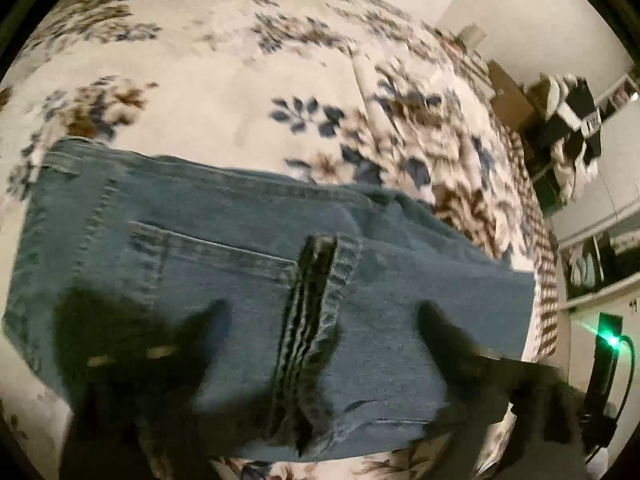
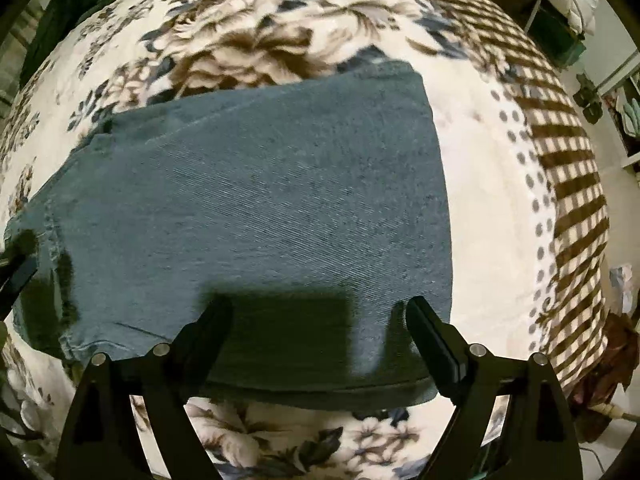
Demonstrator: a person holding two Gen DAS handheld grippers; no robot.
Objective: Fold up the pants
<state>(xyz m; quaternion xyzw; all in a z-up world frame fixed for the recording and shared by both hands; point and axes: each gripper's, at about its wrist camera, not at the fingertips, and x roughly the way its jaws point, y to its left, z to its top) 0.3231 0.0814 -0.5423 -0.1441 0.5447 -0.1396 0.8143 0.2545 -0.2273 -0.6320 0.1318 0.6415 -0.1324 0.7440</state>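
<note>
Blue denim pants (image 1: 248, 248) lie folded into a compact rectangle on the floral blanket (image 1: 224, 92). In the left wrist view a hemmed leg end (image 1: 320, 300) lies on top, over the back pocket. My left gripper (image 1: 320, 308) is open just above the pants, holding nothing. In the right wrist view the pants (image 2: 260, 200) show a smooth folded panel. My right gripper (image 2: 320, 308) is open over the near edge, its fingers (image 2: 432, 340) spread wide and empty.
The blanket's brown checked border (image 2: 568, 184) marks the bed's right edge. Beyond it stand shelves with clutter and clothes (image 1: 568, 128) and a device with a green light (image 1: 610, 338). The left gripper's finger (image 2: 16, 276) shows at the right wrist view's left edge.
</note>
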